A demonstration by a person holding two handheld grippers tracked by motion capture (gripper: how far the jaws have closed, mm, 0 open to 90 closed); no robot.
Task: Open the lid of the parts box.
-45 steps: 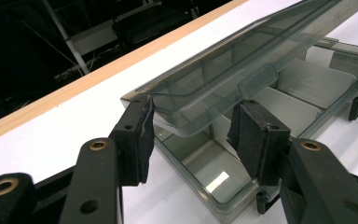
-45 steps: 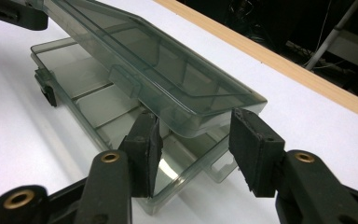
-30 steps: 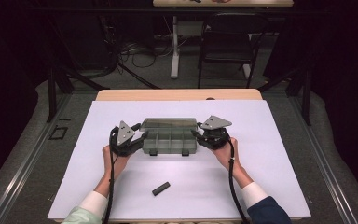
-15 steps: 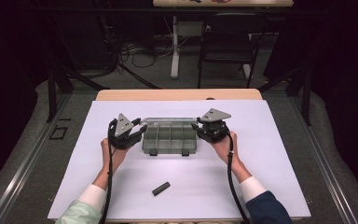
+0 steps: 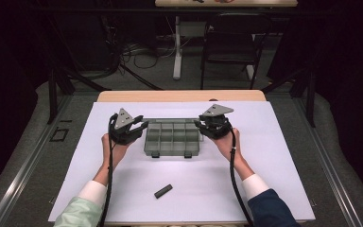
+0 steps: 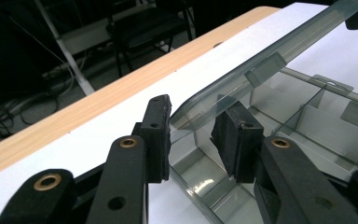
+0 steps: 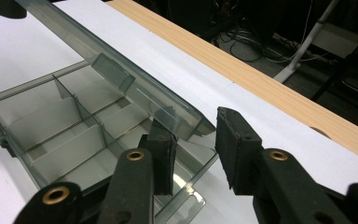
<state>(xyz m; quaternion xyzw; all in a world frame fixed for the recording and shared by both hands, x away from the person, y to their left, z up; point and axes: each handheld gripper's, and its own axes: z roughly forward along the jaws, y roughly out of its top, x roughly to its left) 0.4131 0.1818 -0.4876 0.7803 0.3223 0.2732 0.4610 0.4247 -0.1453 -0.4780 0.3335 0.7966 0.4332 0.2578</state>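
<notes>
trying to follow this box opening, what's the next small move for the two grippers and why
Probably keep tipping the lid up and back toward the far edge. The left gripper and right gripper each straddle a lid corner, jaws just closing, and the lid stands only partly raised over the box.

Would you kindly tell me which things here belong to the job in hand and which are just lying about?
In the job:
- clear compartment box
- its raised lid
- left hand-held gripper, a lid corner between its jaws
- right hand-held gripper, at the opposite lid corner

Lying about:
- small dark block
- chair
</notes>
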